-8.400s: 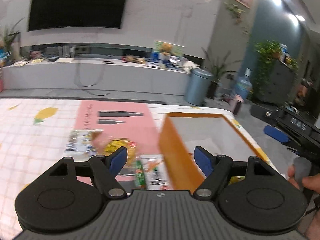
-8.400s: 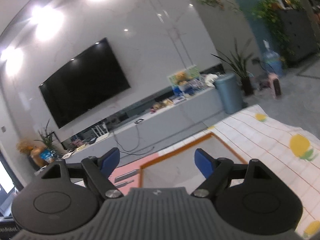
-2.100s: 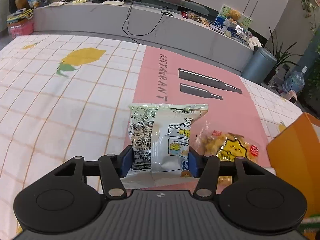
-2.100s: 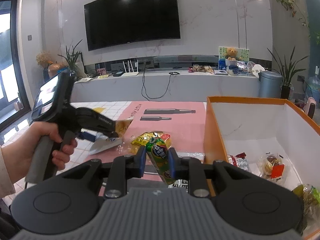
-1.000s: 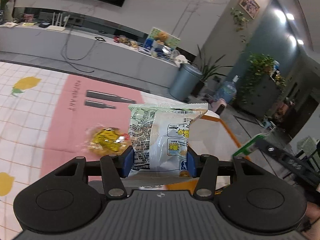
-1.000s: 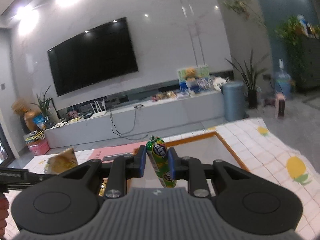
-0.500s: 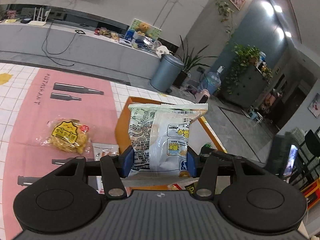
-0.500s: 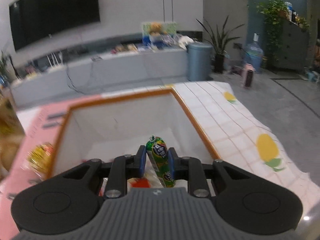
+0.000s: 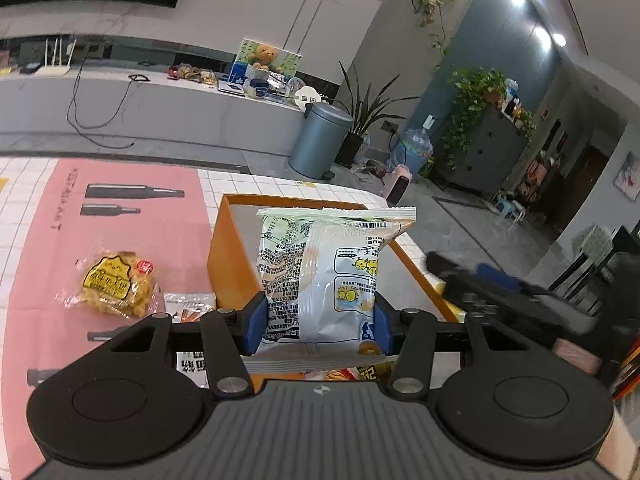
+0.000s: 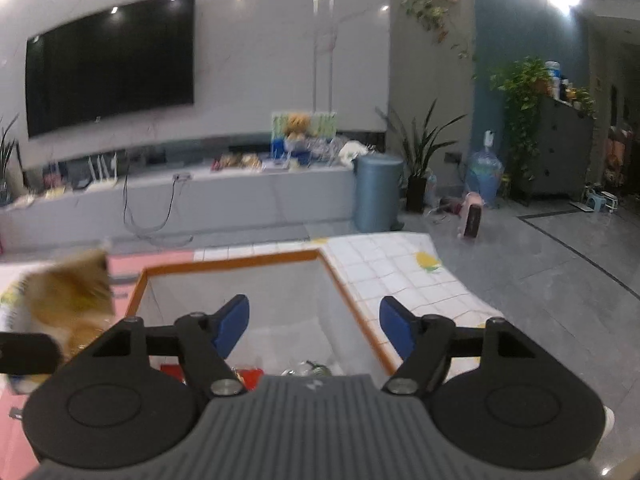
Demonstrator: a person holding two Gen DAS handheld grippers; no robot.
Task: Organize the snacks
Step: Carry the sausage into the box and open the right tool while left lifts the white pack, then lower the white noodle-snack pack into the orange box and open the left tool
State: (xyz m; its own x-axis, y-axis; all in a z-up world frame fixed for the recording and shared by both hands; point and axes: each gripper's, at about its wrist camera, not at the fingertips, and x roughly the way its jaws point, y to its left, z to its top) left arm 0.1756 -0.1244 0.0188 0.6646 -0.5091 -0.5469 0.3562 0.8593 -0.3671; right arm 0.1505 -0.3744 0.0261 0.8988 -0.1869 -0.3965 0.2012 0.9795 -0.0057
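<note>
Snack bag (image 9: 320, 276) clamped in left tool (image 9: 316, 322); right tool (image 10: 314, 326) just opened, empty, above orange box (image 10: 344, 292).

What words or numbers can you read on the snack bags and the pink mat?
No text reads clearly.
White snack bag in the left gripper: barcode and dense small print, too small.
Yellow snack packet: label too small.
Pink mat: one line of letters, too distorted.
</note>
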